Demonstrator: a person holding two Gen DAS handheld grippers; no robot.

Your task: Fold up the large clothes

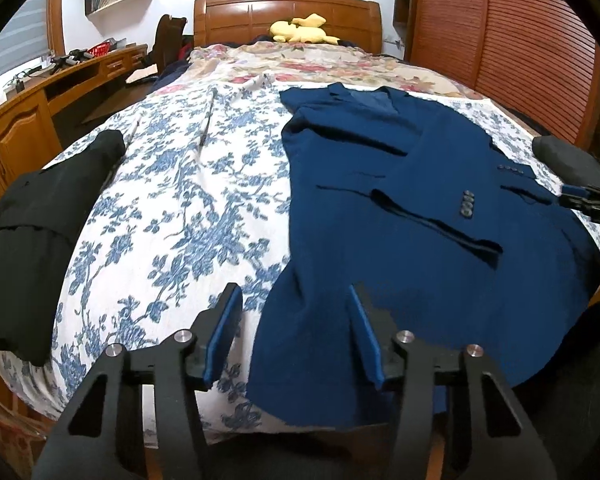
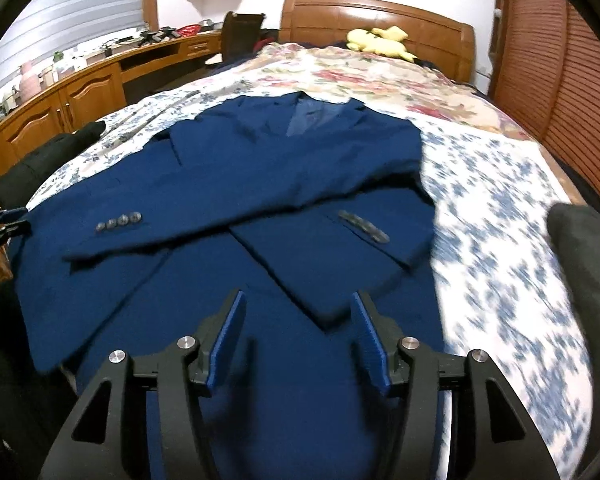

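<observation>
A dark blue suit jacket lies flat on the bed, collar toward the headboard. In the right wrist view the jacket has both sleeves crossed over its front, with cuff buttons showing. My left gripper hovers over the jacket's near left hem, open, with no cloth pinched between its blue pads. My right gripper hangs over the jacket's lower front, also open and holding nothing. Each gripper shows at the edge of the other's view: the right gripper and the left gripper.
The bed has a blue-and-white floral sheet. A black garment lies on its left edge. A yellow plush toy rests by the wooden headboard. A wooden desk runs along the left, louvred wardrobe doors along the right.
</observation>
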